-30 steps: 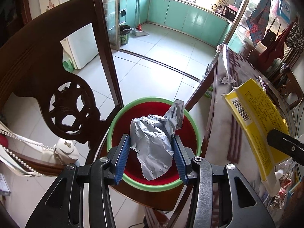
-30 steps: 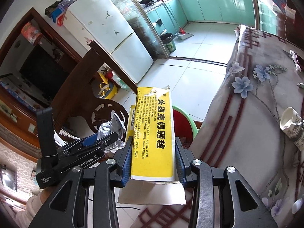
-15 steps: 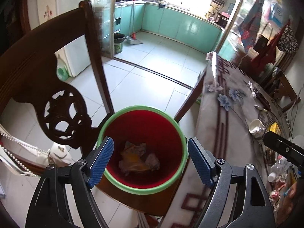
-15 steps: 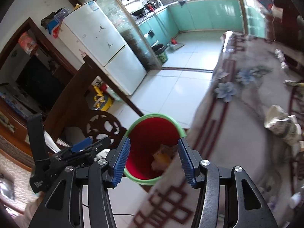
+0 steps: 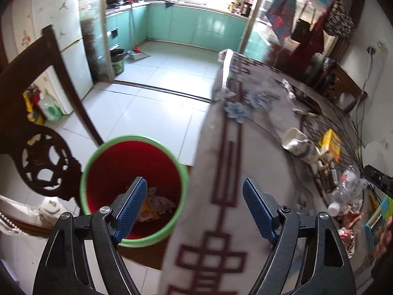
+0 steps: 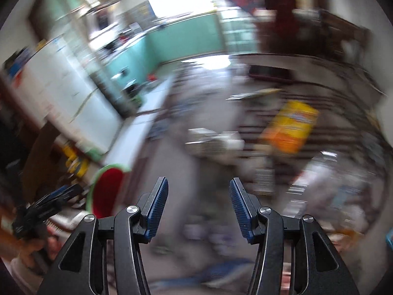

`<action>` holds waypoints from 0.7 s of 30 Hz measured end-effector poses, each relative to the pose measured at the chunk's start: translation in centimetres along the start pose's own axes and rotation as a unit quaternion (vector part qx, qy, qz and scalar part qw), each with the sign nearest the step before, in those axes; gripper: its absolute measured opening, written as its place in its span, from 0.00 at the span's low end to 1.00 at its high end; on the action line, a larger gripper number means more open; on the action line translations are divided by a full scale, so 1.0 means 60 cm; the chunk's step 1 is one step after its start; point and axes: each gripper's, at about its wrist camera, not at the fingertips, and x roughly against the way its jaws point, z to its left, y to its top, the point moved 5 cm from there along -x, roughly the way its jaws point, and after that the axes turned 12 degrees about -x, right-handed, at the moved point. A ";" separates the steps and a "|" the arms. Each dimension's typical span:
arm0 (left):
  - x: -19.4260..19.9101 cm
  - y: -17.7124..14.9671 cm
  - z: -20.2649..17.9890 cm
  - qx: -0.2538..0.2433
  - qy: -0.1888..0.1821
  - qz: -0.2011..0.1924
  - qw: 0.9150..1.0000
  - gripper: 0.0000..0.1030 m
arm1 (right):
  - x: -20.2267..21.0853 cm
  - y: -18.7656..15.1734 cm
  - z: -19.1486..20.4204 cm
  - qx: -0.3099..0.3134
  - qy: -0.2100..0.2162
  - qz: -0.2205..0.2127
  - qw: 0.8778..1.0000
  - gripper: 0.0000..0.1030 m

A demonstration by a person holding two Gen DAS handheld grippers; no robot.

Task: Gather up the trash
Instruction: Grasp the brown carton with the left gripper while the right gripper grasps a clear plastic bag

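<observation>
**Both grippers empty, trash in the bin and on the table**

Looking down along our left gripper (image 5: 194, 206), we find its blue pads spread wide with nothing between them; the left pad hangs over the mouth of the red bin (image 5: 133, 189), the right one over the edge of the tablecloth (image 5: 221, 221). The bin, with its green rim, sits on the seat of a dark wooden chair (image 5: 41, 169) right beside the table. Crumpled wrappers (image 5: 157, 204), yellowish and grey, lie at the bottom of the bin.

Our right gripper (image 6: 199, 207) also stands parted and empty; its jaws have just been opening, with nothing between them. Its view is heavily smeared, so we can only make out coarse shapes: a yellow-orange packet (image 6: 289, 129) on the table ahead and to the right, and pale clutter near it that we cannot identify.

From the left wrist view, more trash waits further along the table: a crushed paper cup (image 5: 294, 140) on its side, a small yellow box (image 5: 331, 143) just beside it, and a clear plastic bottle (image 5: 348, 184) near the right edge. A tip of our right gripper shows at that edge too.
</observation>
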 end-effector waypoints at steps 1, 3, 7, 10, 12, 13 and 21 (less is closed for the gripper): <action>-0.001 0.001 -0.012 -0.003 -0.004 0.001 1.000 0.78 | 0.007 0.008 -0.026 -0.010 -0.014 -0.006 1.000 0.49; -0.006 0.001 -0.048 -0.014 -0.016 0.007 1.000 0.78 | 0.020 0.025 -0.107 -0.050 -0.046 -0.014 0.998 0.49; -0.014 0.005 -0.116 -0.034 -0.037 0.012 0.999 0.78 | 0.019 0.037 -0.202 -0.101 -0.066 -0.002 0.993 0.49; -0.025 0.012 -0.181 -0.050 -0.062 0.018 0.997 0.78 | -0.006 0.035 -0.247 -0.116 -0.060 0.028 0.991 0.49; -0.033 0.017 -0.226 -0.064 -0.075 0.021 0.995 0.78 | -0.023 0.031 -0.261 -0.118 -0.055 0.042 0.991 0.49; -0.036 0.021 -0.245 -0.068 -0.081 0.021 0.994 0.78 | -0.035 0.031 -0.270 -0.117 -0.051 0.053 0.990 0.49; -0.072 0.059 -0.375 -0.091 -0.122 0.032 0.988 0.78 | -0.094 0.017 -0.298 -0.125 0.009 0.096 0.987 0.37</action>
